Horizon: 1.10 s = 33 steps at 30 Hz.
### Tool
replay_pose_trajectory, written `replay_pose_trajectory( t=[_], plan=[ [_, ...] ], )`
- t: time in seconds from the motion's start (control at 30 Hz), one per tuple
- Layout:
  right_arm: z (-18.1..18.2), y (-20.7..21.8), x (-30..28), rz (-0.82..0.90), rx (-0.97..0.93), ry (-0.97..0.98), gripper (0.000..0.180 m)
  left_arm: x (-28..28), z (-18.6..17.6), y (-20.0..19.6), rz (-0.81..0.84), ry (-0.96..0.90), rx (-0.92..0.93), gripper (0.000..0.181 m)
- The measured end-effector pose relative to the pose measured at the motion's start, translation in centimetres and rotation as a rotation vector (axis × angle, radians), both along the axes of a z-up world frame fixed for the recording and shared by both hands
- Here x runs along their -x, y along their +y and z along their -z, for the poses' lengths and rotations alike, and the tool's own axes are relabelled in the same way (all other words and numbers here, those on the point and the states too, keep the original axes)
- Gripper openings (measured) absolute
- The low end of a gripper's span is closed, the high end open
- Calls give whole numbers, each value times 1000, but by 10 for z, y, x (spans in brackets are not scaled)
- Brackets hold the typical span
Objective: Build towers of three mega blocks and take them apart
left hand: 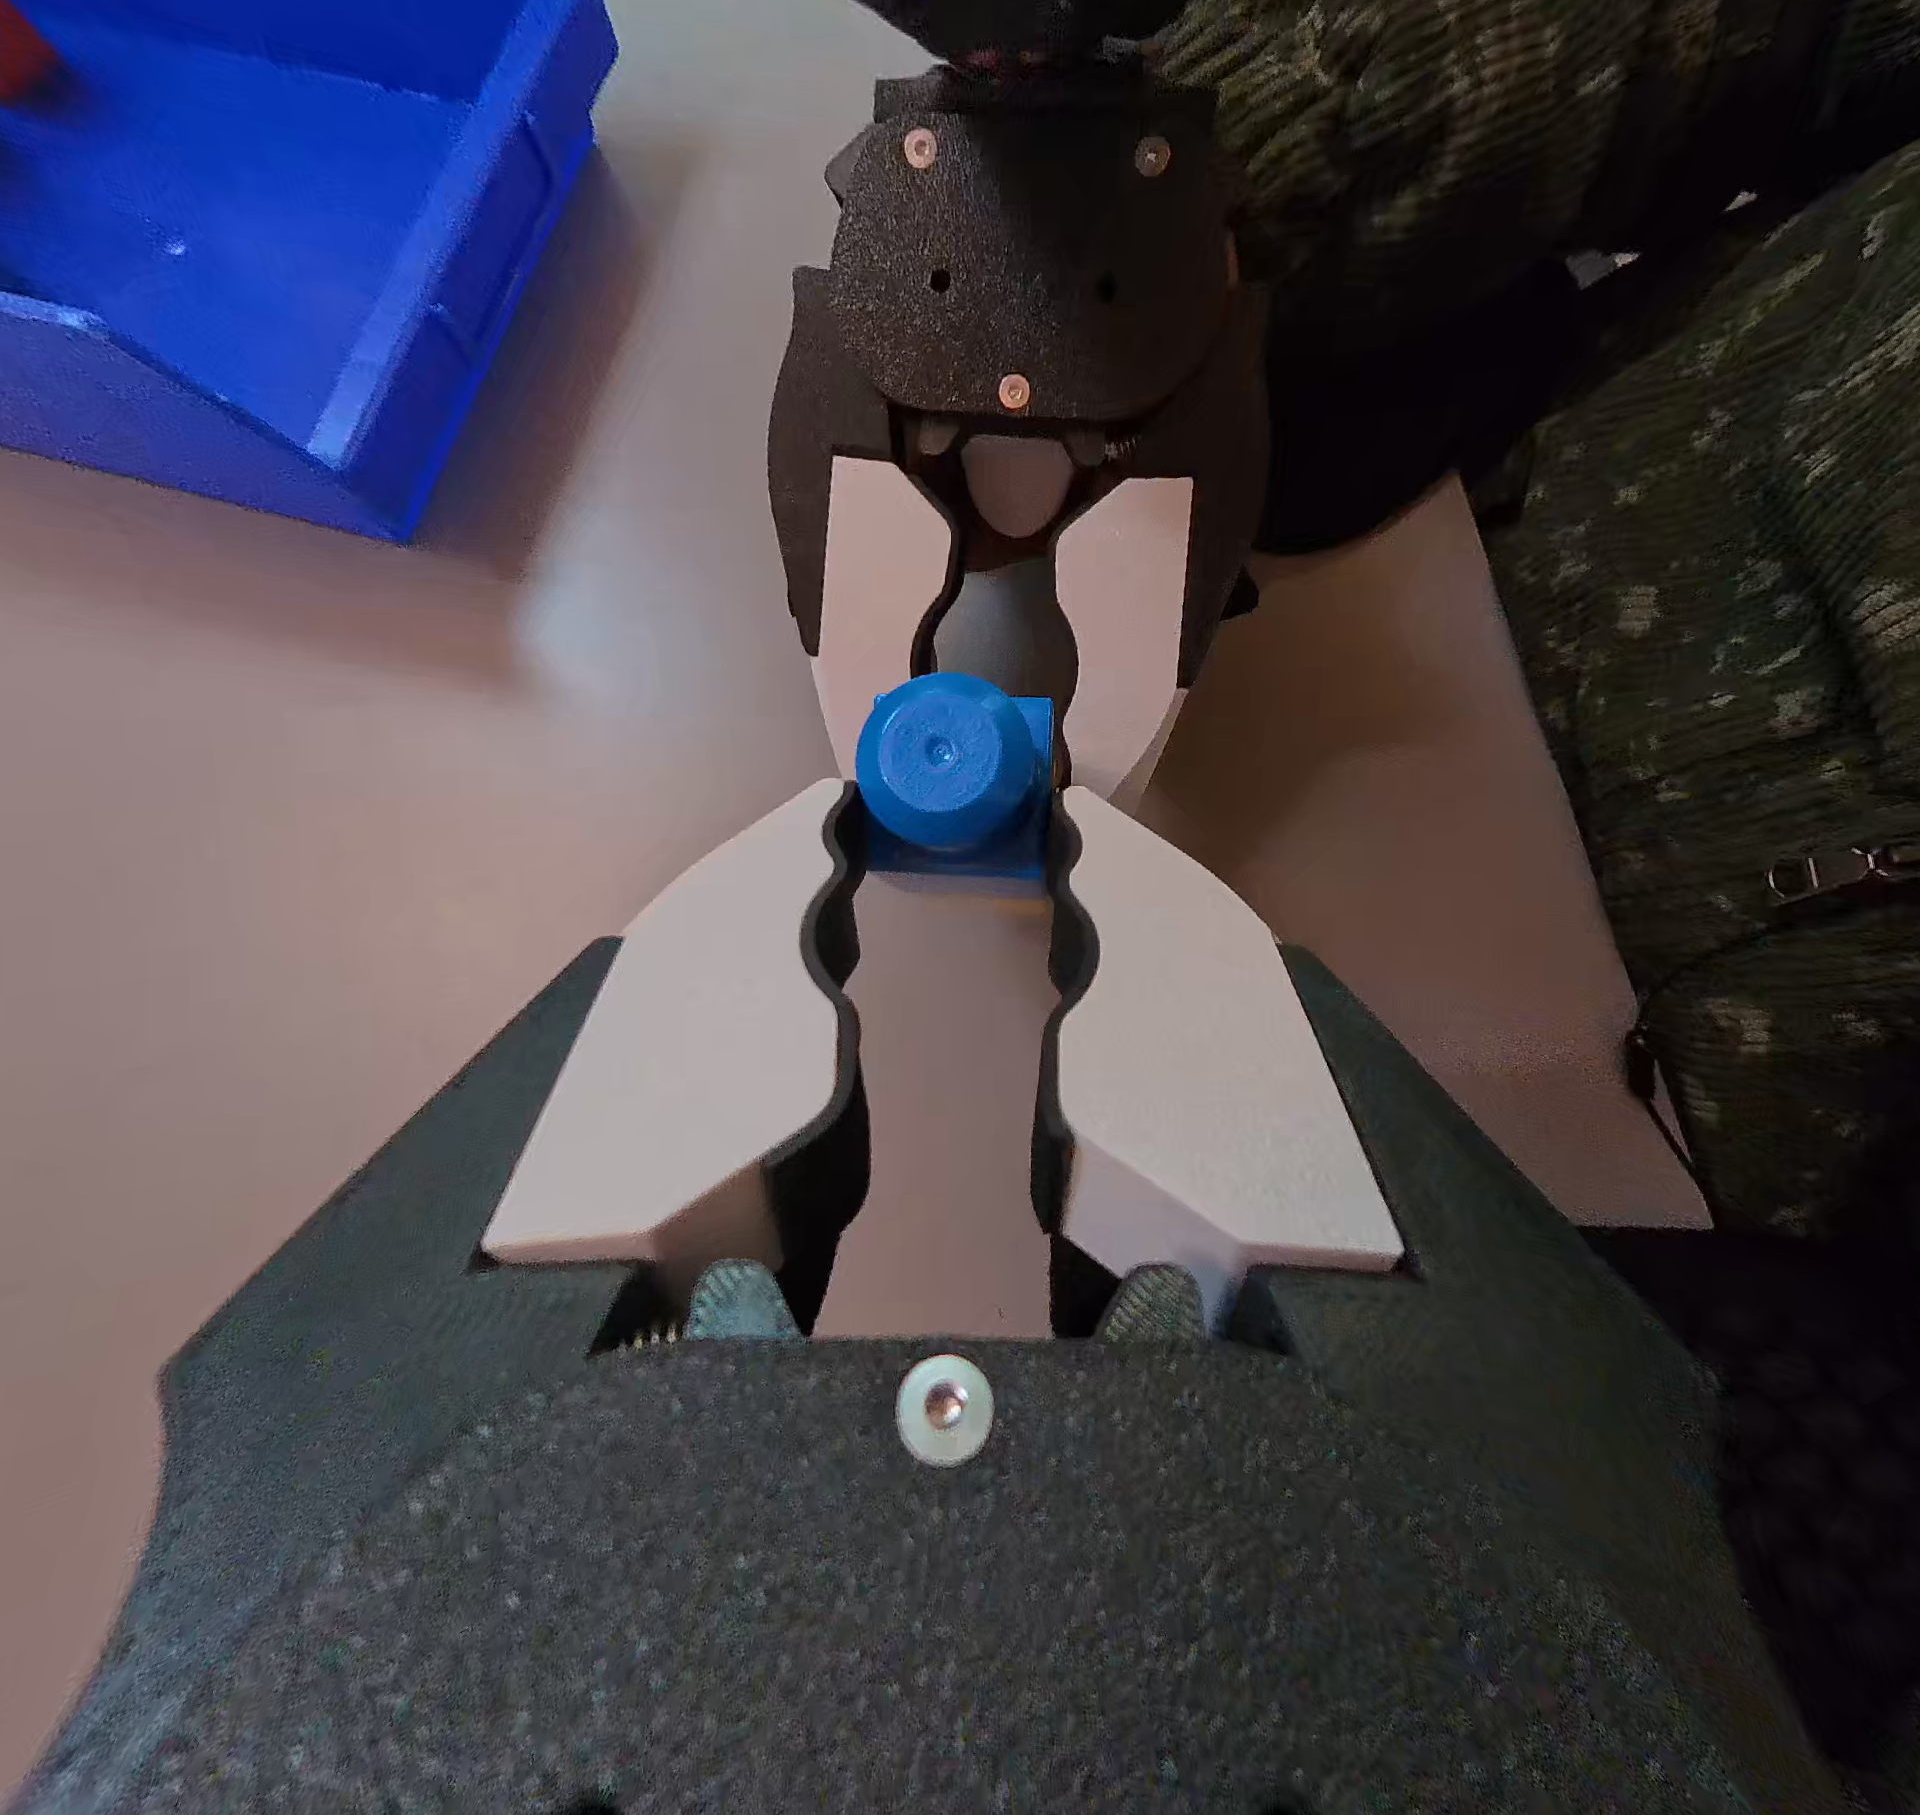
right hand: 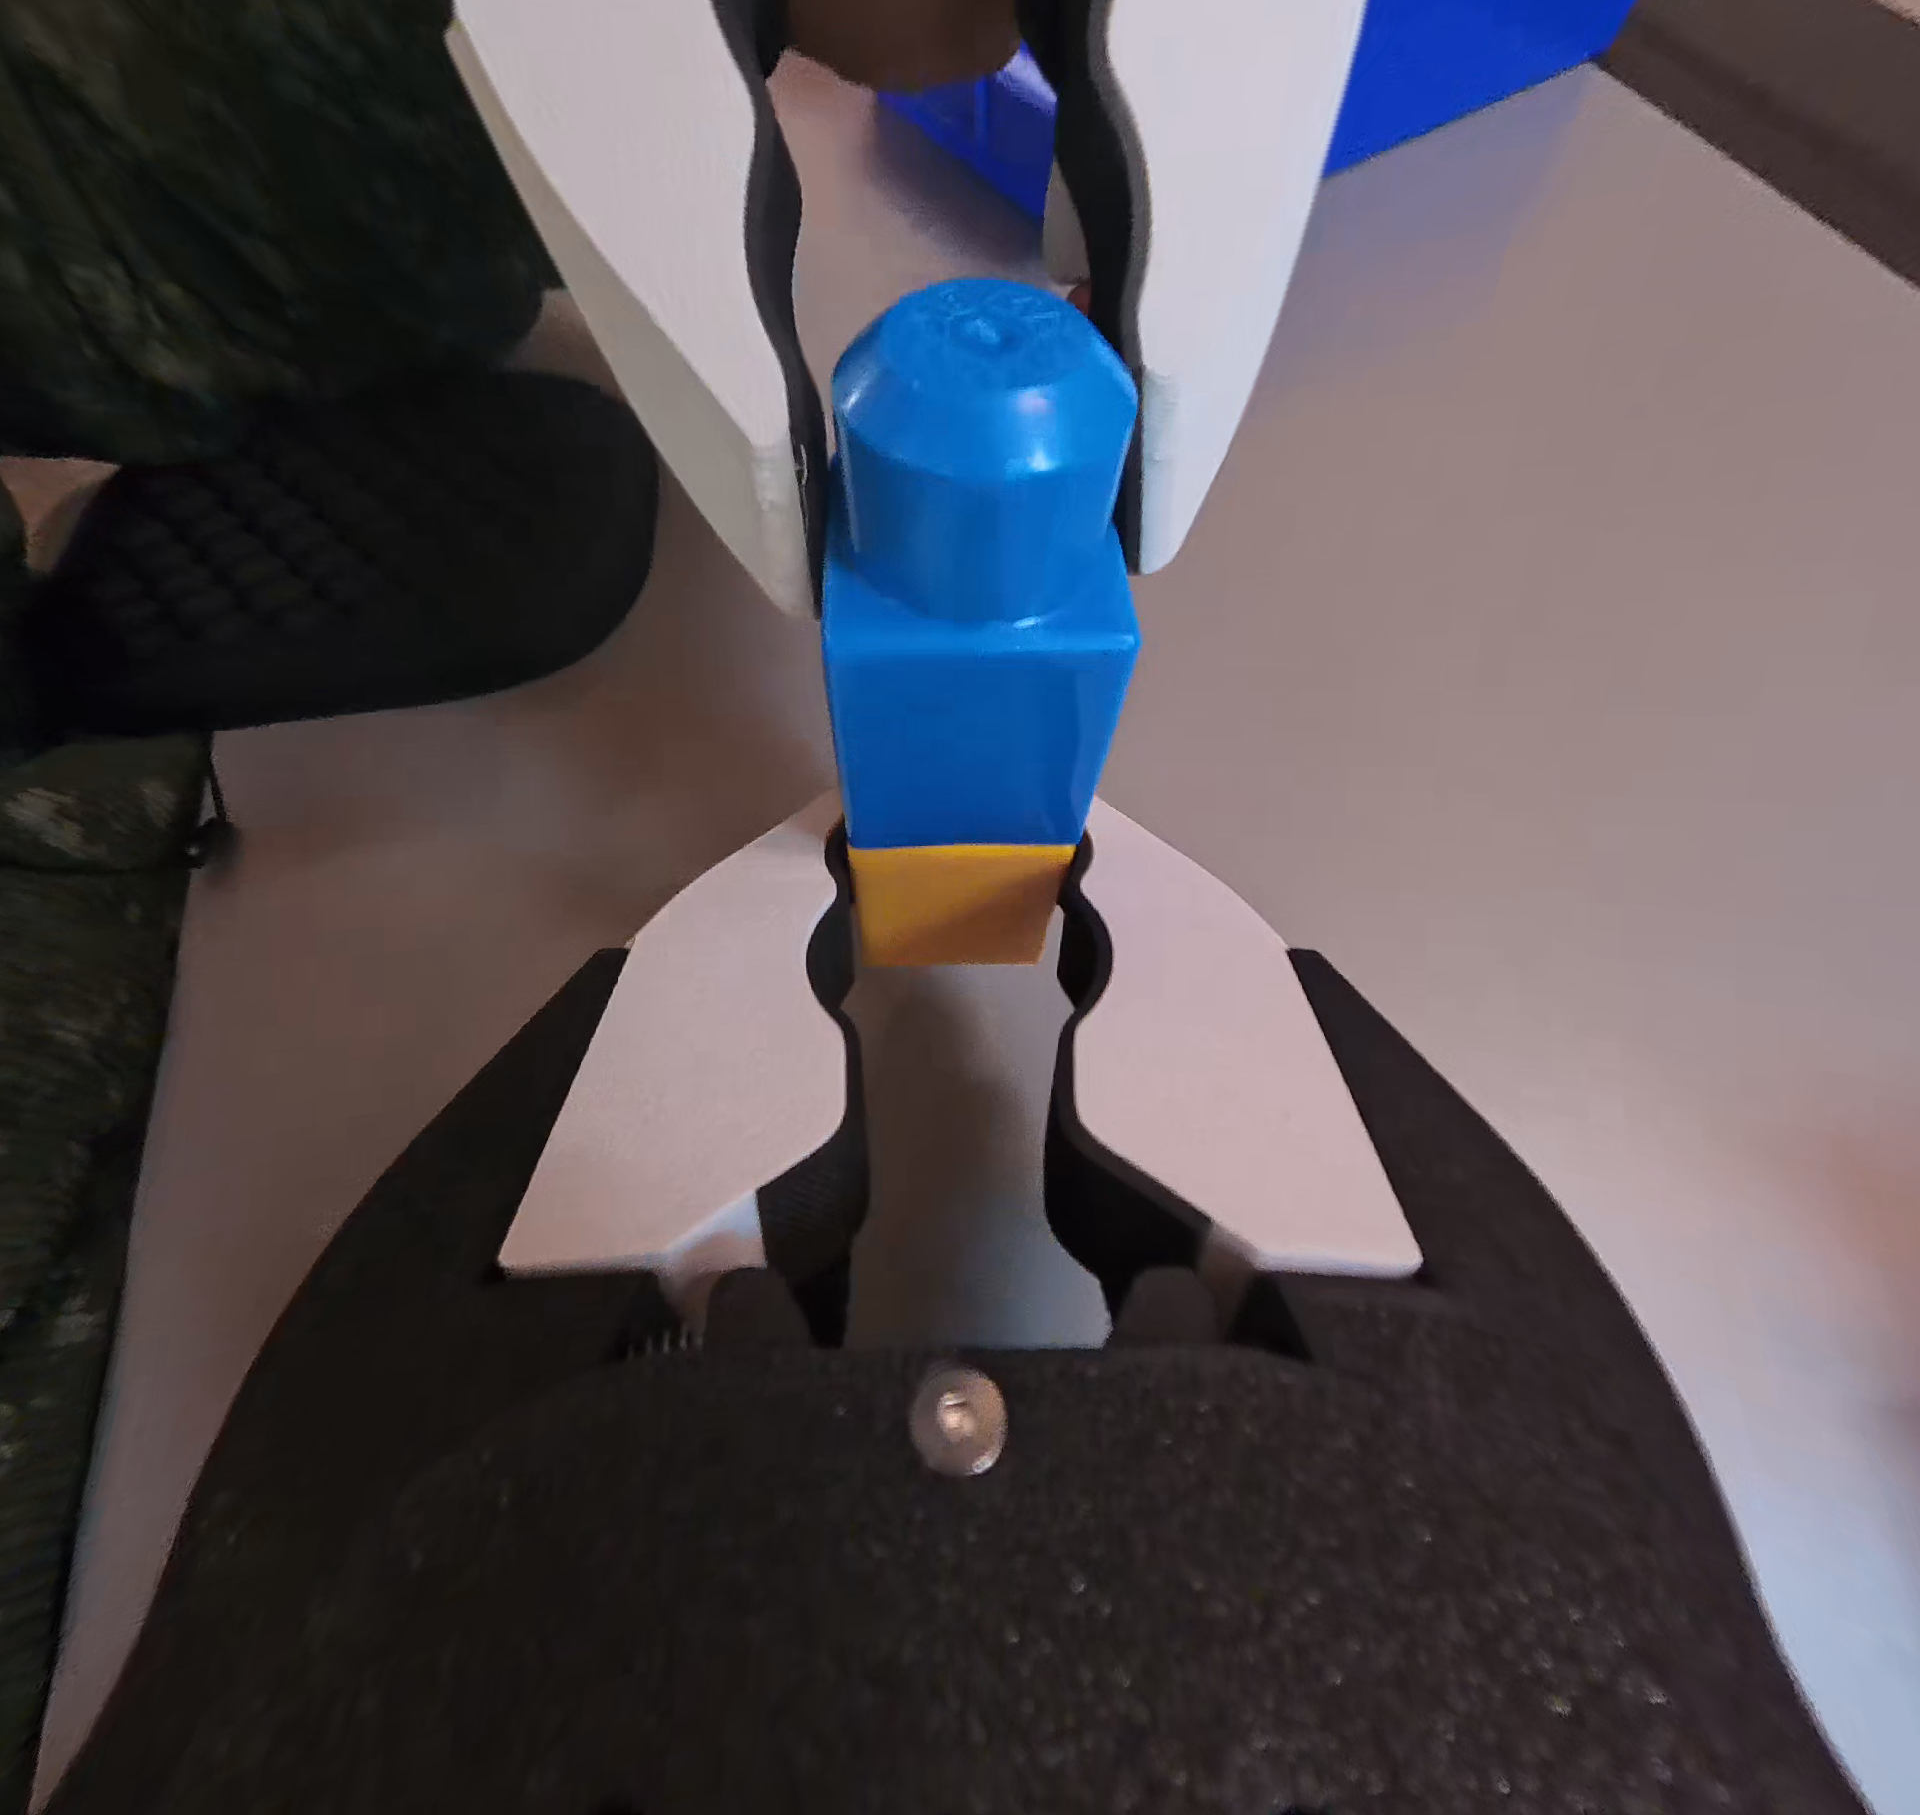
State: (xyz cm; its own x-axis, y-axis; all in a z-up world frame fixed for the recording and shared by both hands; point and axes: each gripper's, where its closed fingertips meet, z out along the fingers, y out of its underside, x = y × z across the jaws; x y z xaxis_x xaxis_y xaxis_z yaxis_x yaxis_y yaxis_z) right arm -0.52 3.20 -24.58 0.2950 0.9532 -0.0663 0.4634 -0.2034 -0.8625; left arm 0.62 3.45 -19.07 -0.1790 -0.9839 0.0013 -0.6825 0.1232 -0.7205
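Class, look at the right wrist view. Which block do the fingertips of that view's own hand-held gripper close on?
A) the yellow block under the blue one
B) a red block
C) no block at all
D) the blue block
A: the right hand-held gripper is shut on the yellow block, while the blue block stacked on it sits between the other gripper's fingers.

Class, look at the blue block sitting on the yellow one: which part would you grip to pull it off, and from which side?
Grip the blue block on its square body, across two flat opposite faces, coming from the side opposite the right gripper, which is shut on the yellow block. Flat faces probably hold better than the tapered round stud, where the left gripper closes now.
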Motion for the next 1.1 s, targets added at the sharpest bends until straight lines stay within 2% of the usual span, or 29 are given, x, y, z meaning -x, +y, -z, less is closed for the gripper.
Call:
replay_pose_trajectory(
  t=[0.17,0.27,0.33,0.5,0.57,0.7,0.77,0.8,0.87,0.97,1.03,1.1],
  plan=[
    [-13,4,0,17,16,77,37,-7,-13,5,1,-121,-34,35],
    [-13,7,-3,33,-17,69,37,-11,-4,5,7,-96,-48,46],
    [-13,7,-2,25,-18,75,37,-17,2,4,20,-98,-80,39],
    [-22,14,-7,58,-93,111,38,-26,-6,5,0,-169,-56,37],
    [-30,15,-6,69,-116,156,46,-27,-5,3,9,-181,-36,37],
    [-32,15,-9,76,-152,126,38,-28,-6,5,20,-200,-45,38],
    [-37,18,-11,96,-146,142,37,-22,-19,16,-29,-236,-24,45],
    [-37,20,-14,109,-136,142,37,-15,-30,27,-75,-266,-18,49],
    [-33,27,-20,143,-130,135,37,9,-64,67,-261,-363,-52,43],
    [-27,34,-24,178,-116,119,38,87,-116,147,-655,-542,-179,35],
    [-29,33,-22,175,-106,138,38,158,-130,193,-919,-615,-243,34],
    [-31,31,-20,169,-108,146,38,234,-116,231,-1193,-566,-289,32]
  ],
)
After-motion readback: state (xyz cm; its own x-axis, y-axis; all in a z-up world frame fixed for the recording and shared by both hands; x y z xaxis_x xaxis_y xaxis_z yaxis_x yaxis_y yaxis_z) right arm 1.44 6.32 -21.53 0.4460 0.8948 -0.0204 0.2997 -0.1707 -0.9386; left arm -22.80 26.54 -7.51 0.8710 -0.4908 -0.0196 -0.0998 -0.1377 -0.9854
